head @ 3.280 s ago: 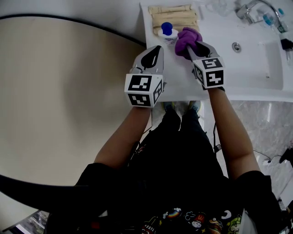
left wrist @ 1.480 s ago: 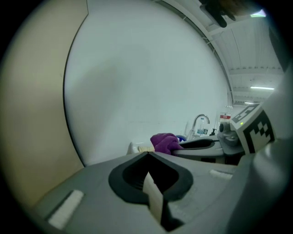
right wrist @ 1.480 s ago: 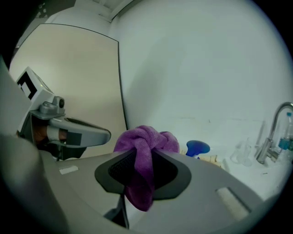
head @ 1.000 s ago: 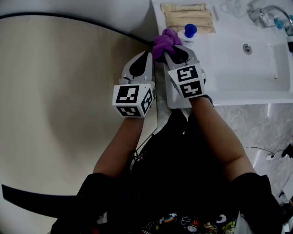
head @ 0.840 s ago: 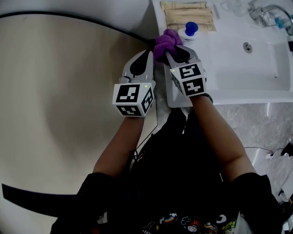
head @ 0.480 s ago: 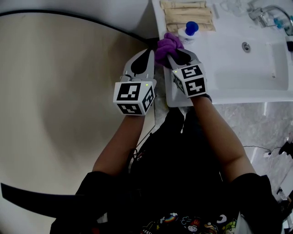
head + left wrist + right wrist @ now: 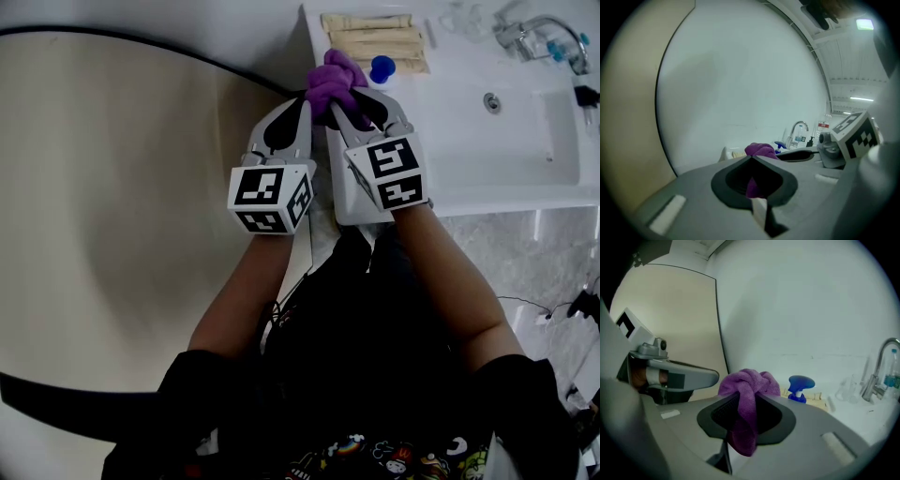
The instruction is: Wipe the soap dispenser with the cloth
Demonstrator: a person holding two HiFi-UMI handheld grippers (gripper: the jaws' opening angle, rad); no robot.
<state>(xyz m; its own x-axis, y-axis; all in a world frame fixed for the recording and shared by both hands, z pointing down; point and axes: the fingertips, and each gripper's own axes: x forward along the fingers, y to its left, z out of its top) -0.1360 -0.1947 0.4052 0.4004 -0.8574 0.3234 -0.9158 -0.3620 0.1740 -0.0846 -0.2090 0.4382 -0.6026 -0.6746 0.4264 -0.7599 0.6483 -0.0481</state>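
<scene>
The purple cloth (image 7: 336, 77) is bunched between the jaws of my right gripper (image 7: 349, 94), which is shut on it. In the right gripper view the cloth (image 7: 749, 390) hangs down through the right gripper (image 7: 745, 404). The soap dispenser (image 7: 382, 67), white with a blue pump, stands on the counter just right of the cloth and apart from it; its pump (image 7: 801, 384) shows beyond the cloth. My left gripper (image 7: 302, 103) hangs beside the cloth on its left, jaws together with nothing in them; the left gripper view shows its tips (image 7: 751, 158) meeting.
A white sink counter (image 7: 450, 150) with a basin and a faucet (image 7: 525, 33) spreads to the right. Beige rolled items (image 7: 370, 37) lie behind the dispenser. A beige floor area bounded by a dark curved edge (image 7: 141, 42) lies to the left.
Earlier the cloth was at the dispenser's right side; now it is at its left. In the last half second the right gripper has risen a little with the cloth. The left gripper has barely moved.
</scene>
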